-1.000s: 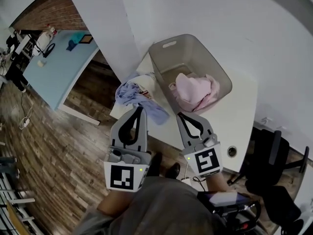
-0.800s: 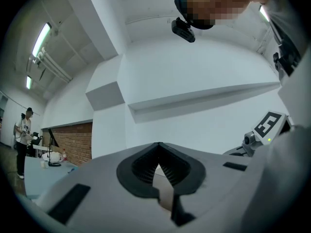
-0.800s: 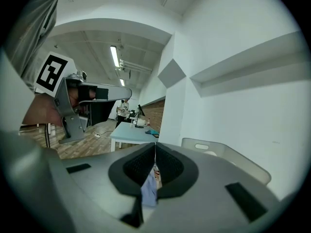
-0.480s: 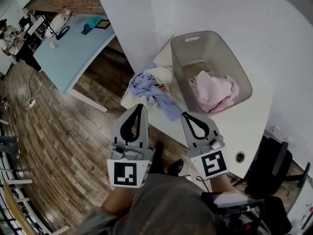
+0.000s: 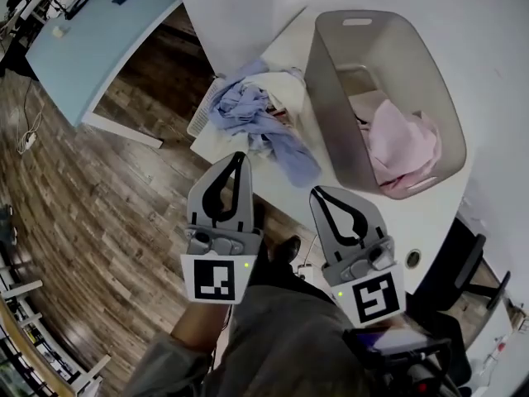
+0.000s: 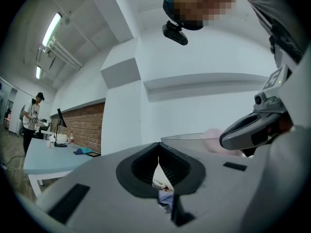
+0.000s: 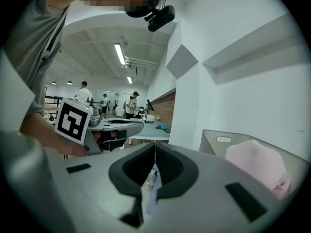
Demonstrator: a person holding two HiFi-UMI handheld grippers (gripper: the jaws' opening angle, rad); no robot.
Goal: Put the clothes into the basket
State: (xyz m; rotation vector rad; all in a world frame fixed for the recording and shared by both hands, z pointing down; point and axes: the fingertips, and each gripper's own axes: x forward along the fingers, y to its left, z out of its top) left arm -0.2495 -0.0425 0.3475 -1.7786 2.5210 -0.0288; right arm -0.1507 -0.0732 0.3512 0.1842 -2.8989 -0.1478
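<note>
A grey basket (image 5: 331, 89) stands on the white table (image 5: 302, 193), with a pink garment (image 5: 403, 143) inside it. The same basket (image 7: 214, 142) and pink garment (image 7: 255, 166) show at the right of the right gripper view. Left of the basket lies a crumpled blue-lilac pile of clothes (image 5: 252, 114), one end trailing toward the table's near edge. My left gripper (image 5: 240, 155) is shut and empty, just short of that edge and of the pile. My right gripper (image 5: 315, 191) is shut and empty too, near the trailing end. In the left gripper view, the left gripper (image 6: 158, 145) has its tips together.
A light blue desk (image 5: 91, 35) stands at the upper left over the wooden floor (image 5: 83, 222). A white pillar (image 5: 231, 15) rises behind the pile. A black chair (image 5: 459, 279) sits at the right. People stand far off in the room (image 7: 131, 103).
The basket and the pile have come closer and larger in the head view. Both grippers have shifted lower in the frame, still shut and side by side.
</note>
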